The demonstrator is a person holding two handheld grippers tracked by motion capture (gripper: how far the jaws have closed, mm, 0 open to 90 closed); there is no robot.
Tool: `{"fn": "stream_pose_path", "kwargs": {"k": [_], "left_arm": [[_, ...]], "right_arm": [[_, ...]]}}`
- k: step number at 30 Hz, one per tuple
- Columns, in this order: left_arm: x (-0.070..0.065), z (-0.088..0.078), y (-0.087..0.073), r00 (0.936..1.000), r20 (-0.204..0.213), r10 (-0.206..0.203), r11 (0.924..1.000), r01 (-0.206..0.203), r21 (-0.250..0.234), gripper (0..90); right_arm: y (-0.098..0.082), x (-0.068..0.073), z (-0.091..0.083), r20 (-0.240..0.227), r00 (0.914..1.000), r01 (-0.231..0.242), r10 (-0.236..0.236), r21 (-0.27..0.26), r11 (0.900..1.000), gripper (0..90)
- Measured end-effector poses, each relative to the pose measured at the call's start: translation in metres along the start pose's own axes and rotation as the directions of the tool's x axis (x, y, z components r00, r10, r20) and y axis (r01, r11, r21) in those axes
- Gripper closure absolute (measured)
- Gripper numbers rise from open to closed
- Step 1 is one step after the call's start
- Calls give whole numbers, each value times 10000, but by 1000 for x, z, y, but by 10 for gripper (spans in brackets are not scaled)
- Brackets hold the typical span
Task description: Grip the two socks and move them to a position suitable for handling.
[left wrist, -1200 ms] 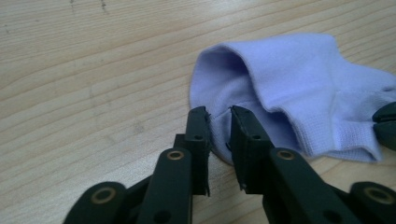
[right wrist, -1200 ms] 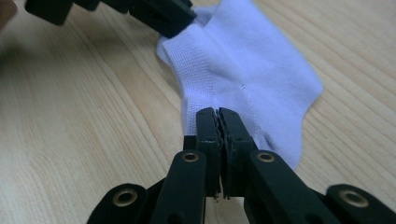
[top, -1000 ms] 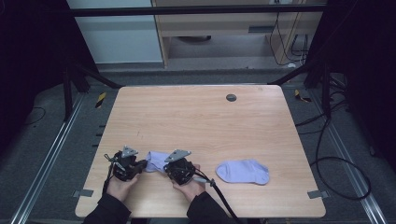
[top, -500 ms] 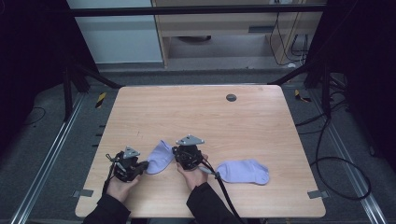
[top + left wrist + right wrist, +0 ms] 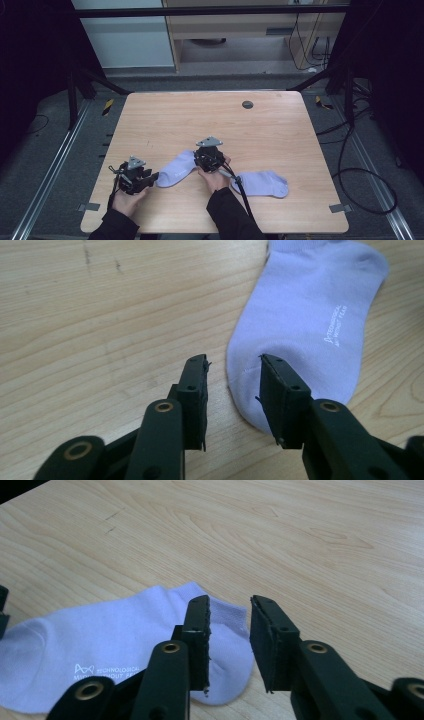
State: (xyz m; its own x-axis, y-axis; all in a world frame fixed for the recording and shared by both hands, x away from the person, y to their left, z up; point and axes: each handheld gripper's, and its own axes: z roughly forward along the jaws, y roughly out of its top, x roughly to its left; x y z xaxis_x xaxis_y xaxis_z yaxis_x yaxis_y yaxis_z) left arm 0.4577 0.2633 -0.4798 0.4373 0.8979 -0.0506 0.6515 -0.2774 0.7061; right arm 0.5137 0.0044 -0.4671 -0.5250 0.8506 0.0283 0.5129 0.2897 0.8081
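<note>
Both grippers sit low over the near part of the wooden table [image 5: 280,125], one at each end of a pale lilac sock [image 5: 176,169] that lies flat and stretched slantwise between them. On the person's left, the left gripper [image 5: 152,177] has just been opening its jaws; they now stand partly apart, with the toe end of the sock [image 5: 305,325] lying between and under them, one pad over the cloth and the other over bare wood, and nothing is clamped. Farther in, the right gripper [image 5: 206,156] has also just been opening; its jaws stand apart at the cuff end of the sock [image 5: 125,645], with the ribbed edge beside the left pad and bare wood showing in the gap, so it grips nothing. A second sock [image 5: 262,183] of the same colour lies flat to the right of the right hand [image 5: 215,177], near the front edge, with the gripper's black cable [image 5: 242,192] crossing its left end. Beyond the grippers the tabletop is open wood up to a small dark round disc [image 5: 247,104] near the far edge. The left gripper is close to the table's left and front edges.
</note>
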Motion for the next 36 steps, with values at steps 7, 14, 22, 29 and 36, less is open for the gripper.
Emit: {"fn": "stream_pose_path", "kwargs": {"k": [7, 14, 22, 29, 36], "left_arm": [[-5, 0, -2, 9999, -137, -27, 9996, 31, 266, 631], [-13, 8, -3, 9998, -181, 99, 9961, -83, 883, 719], [-15, 10, -2, 10000, -52, 46, 9954, -41, 955, 858], [-6, 4, 4, 9998, -157, -97, 9977, 108, 673, 870], [10, 2, 8, 9972, -718, -194, 9980, 236, 578, 869]], "right_arm": [[-6, -8, 14, -325, 9995, 95, -66, 904, 9959, 681], [-14, -10, 27, -280, 9994, 236, -199, 1406, 9898, 728], [-15, -8, 29, -344, 9993, 180, -128, 1552, 9877, 865], [-14, -6, 17, -536, 9985, -73, 139, 1227, 9924, 882], [-24, 13, -7, -974, 9952, 187, -99, 903, 9957, 879]]}}
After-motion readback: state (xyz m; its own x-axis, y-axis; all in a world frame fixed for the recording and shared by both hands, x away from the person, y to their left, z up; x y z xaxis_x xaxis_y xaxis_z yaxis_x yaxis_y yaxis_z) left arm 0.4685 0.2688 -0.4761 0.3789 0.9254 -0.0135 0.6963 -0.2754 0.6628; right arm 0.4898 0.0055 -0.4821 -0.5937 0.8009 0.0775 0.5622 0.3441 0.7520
